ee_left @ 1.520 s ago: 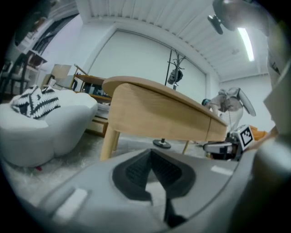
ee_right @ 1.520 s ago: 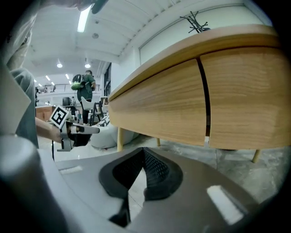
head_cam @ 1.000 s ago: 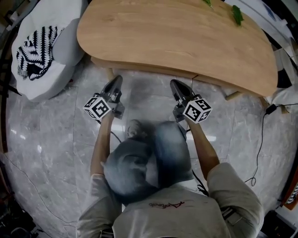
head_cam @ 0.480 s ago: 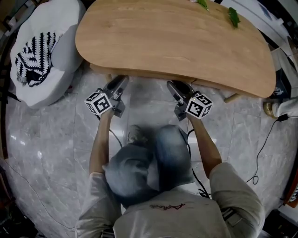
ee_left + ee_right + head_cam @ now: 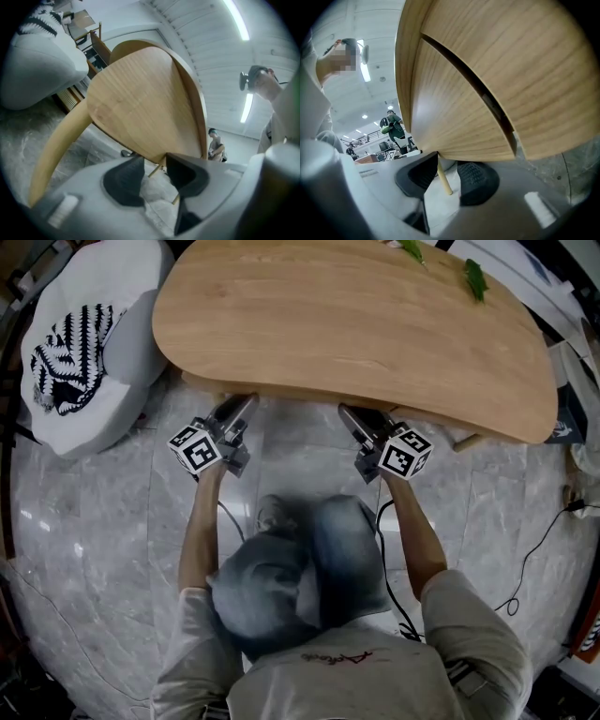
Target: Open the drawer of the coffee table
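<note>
person crouched on grey marble floor (image 5: pixel 112 521) at the near side of an oval light-wood coffee table (image 5: pixel 347 315). the wooden drawer (image 5: pixel 300 393) shows as a narrow strip under the near rim of the surface, between the two grippers, pulled out little or not at all. left gripper (image 5: pixel 239 409) has its tips up against the left part of that strip; its fingers (image 5: pixel 124 180) are released, with only floor and a far table leg showing in the gap. right gripper (image 5: pixel 349 414) sits against the right part; fingers (image 5: pixel 476 180) also spread, gripping nothing, wood panel just above them. a dark seam (image 5: pixel 464 75) crosses that panel. white cushion with black zigzag cloth (image 5: pixel 84 343) lies far left, green leaves (image 5: pixel 476 279) at the far right edge.
</note>
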The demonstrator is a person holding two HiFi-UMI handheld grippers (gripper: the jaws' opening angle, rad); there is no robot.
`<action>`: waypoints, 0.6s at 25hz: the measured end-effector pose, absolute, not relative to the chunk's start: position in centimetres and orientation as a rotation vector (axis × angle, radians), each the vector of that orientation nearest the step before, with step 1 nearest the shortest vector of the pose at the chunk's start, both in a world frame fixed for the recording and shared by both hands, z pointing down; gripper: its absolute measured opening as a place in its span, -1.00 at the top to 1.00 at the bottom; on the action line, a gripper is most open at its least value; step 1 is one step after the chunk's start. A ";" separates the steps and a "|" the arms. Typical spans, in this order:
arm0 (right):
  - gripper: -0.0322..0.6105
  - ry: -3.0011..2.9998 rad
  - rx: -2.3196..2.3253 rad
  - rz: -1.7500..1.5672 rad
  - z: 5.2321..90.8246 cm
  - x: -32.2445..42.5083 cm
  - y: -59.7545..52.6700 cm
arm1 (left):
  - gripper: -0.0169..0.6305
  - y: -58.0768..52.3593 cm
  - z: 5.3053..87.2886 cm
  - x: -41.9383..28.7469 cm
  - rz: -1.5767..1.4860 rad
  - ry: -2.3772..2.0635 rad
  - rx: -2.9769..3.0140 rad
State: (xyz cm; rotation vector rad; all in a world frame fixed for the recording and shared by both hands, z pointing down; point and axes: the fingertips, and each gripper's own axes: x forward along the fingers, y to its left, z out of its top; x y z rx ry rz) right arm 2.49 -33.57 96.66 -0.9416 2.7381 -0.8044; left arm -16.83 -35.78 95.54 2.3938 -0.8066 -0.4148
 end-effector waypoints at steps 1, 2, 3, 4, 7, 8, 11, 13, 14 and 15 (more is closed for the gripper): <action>0.48 2.739 -0.938 -0.808 96.7 2.5 -33.5 | 0.52 -35.8 95.5 -16.9 -0.416 -0.807 2.392; 0.49 2.741 -0.937 -0.811 96.7 2.4 -33.5 | 0.53 -35.8 95.5 -16.9 -0.418 -0.813 2.390; 0.51 2.743 -0.938 -0.813 96.7 2.4 -33.5 | 0.53 -35.7 95.5 -17.0 -0.420 -0.823 2.387; 0.52 2.744 -0.940 -0.815 96.7 2.4 -33.4 | 0.54 -35.7 95.4 -16.9 -0.419 -0.834 2.384; 0.56 2.737 -0.942 -0.821 96.7 2.5 -33.2 | 0.55 -35.5 95.5 -16.8 -0.409 -0.851 2.382; 0.58 2.733 -0.942 -0.822 96.7 2.5 -33.0 | 0.55 -35.3 95.5 -16.8 -0.402 -0.851 2.384; 0.57 2.734 -0.938 -0.815 96.7 2.5 -32.2 | 0.59 -34.4 95.6 -16.9 -0.384 -0.849 2.394; 0.57 2.739 -0.932 -0.810 96.7 2.4 -31.4 | 0.59 -33.7 95.7 -17.0 -0.387 -0.847 2.400; 0.57 2.743 -0.929 -0.809 96.7 2.3 -30.9 | 0.59 -33.2 95.8 -17.2 -0.390 -0.847 2.402; 0.58 2.749 -0.927 -0.808 96.7 2.3 -30.4 | 0.59 -32.7 95.8 -17.2 -0.393 -0.848 2.401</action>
